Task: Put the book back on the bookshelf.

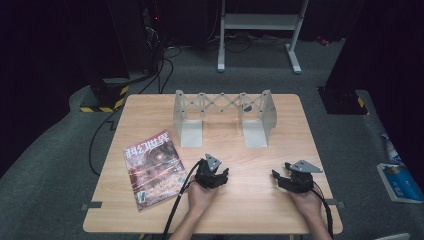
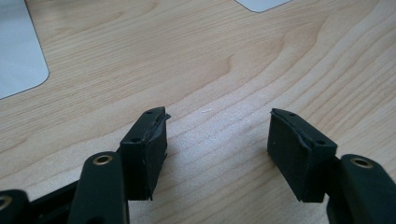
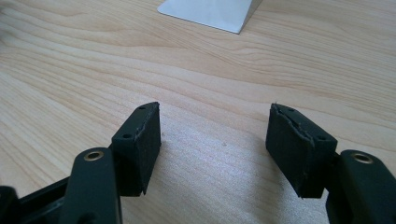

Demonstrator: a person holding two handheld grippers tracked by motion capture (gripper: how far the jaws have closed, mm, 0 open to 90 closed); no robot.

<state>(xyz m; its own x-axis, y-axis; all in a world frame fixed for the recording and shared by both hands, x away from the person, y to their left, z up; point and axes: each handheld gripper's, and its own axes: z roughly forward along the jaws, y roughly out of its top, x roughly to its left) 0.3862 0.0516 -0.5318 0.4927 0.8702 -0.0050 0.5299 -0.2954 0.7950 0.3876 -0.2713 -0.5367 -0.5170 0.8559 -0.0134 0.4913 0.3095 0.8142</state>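
The wooden table (image 1: 250, 195) carries an expandable metal book rack (image 1: 223, 117) at the far side and a magazine (image 1: 152, 169) lying flat at the left, long axis running near-to-far. The left gripper (image 1: 212, 176) – jaws wide, empty – sits just right of it, nearer than the right gripper (image 1: 292, 178), also wide and empty.

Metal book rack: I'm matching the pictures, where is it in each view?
High view: the metal book rack stands far-centre on the wooden tabletop.
Left gripper view: its base plates cut the left and top edges.
Right gripper view: one base plate, top middle.
Shared landmark: that tabletop's grain.
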